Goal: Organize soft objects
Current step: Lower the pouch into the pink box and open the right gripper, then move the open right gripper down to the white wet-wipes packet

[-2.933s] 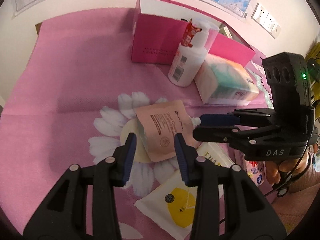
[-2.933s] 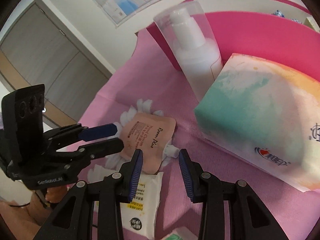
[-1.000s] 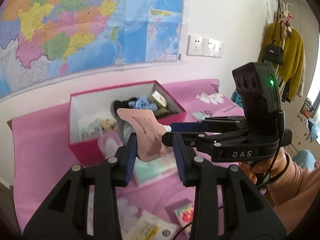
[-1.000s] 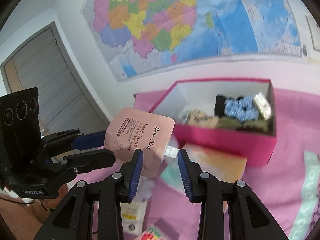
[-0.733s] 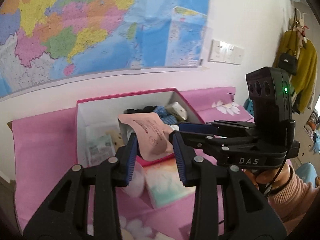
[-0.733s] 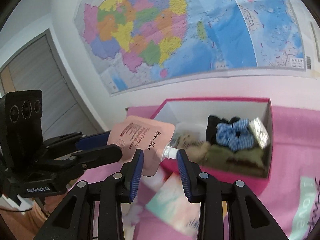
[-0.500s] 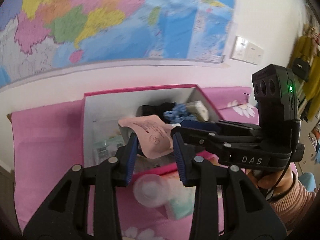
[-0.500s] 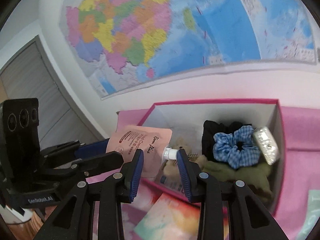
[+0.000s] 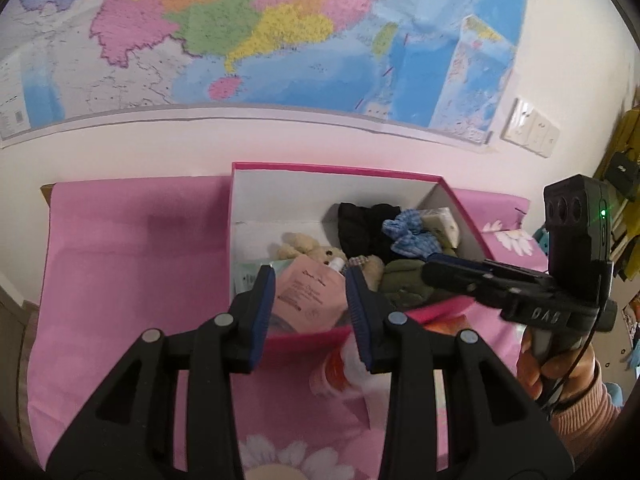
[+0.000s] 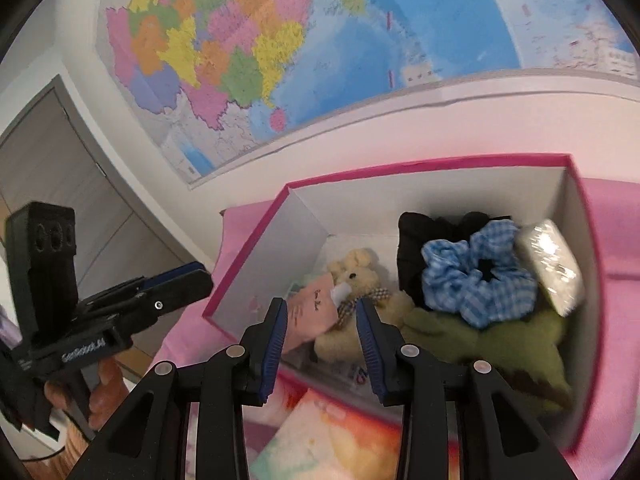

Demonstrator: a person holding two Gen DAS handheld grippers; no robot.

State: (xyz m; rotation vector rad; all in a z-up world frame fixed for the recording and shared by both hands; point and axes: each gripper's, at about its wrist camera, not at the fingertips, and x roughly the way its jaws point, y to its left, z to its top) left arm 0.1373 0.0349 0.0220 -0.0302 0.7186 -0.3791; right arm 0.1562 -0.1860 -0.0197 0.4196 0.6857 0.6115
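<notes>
Black left gripper (image 9: 310,280) hovers at the box's (image 9: 336,169) near wall, fingers part-spread, pinching nothing. Pink pouch (image 9: 308,296) leans on the teddy (image 10: 356,276) in the near-left corner, filling spare room, I judge. Right gripper (image 10: 322,308), likewise spread and empty, hangs clear.

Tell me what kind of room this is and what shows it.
Probably a room in a home, perhaps a bedroom or study. A large colourful wall map hangs above a table under a pink flowered cloth, a pink box holds a teddy bear and scrunchie, and a grey door stands alongside.
</notes>
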